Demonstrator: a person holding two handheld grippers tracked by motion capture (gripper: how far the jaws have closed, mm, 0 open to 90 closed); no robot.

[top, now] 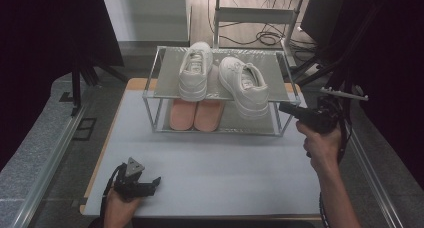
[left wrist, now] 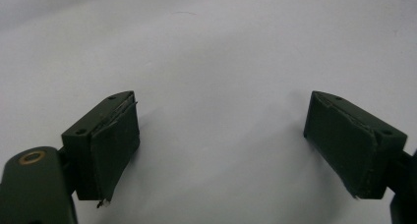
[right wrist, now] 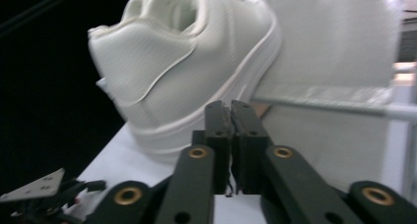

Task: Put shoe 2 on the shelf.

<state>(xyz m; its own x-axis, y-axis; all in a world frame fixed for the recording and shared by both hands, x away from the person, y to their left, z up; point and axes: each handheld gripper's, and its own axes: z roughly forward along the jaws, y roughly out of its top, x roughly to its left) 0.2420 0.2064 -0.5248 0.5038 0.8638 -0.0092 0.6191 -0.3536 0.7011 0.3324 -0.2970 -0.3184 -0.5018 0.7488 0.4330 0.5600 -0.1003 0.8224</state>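
Right gripper has its jaws pressed together with nothing between them, tips just short of the heel of the white sneaker — that shoe overhangs the front edge of the rack's top shelf, directly ahead of the jaws. Left gripper rests low on the table, well apart from the rack, jaws wide apart — nothing between them.
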